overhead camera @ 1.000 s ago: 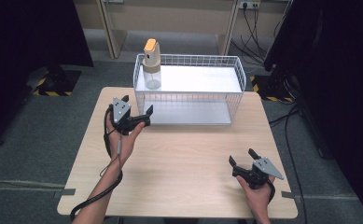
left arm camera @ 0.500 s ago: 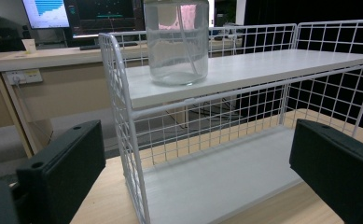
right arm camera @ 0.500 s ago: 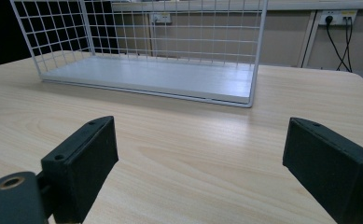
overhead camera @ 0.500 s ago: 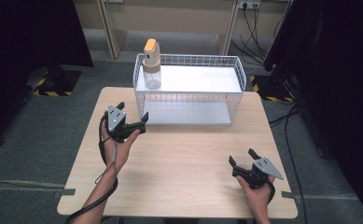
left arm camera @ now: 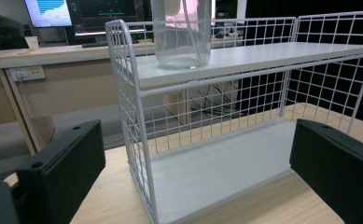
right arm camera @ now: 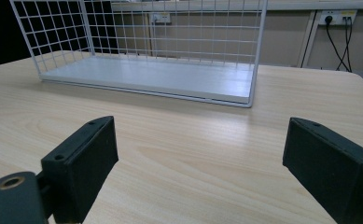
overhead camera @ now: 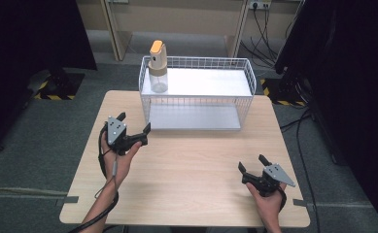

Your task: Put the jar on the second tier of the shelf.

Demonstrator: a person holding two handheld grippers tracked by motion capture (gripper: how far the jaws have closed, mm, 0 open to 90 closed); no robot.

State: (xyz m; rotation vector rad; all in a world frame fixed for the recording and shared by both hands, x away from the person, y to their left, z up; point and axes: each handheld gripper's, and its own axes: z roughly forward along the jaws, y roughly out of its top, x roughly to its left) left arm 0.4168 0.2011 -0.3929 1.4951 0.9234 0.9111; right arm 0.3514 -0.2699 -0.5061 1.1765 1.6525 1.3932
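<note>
A clear spray bottle [overhead camera: 158,67] with an orange cap stands on the top shelf of a white wire rack [overhead camera: 196,92], at its left end. The bottle's clear base [left arm camera: 183,32] rises above the shelf in the left gripper view. My left gripper [overhead camera: 134,123] hangs open over the table's left side, a short way from the rack's left front corner, with nothing between its jaws. At the table's front right my right gripper [overhead camera: 252,164] rests low and open, empty too, facing the rack's lower shelf [right arm camera: 151,77].
The light wooden table [overhead camera: 191,170] has bare room between the two grippers. Behind it are desk legs and wall sockets with cables [overhead camera: 264,19]. Yellow-black floor markings [overhead camera: 48,87] lie at the left.
My left gripper has drawn back from the rack toward the table's left front, still open. The right gripper has stayed put.
</note>
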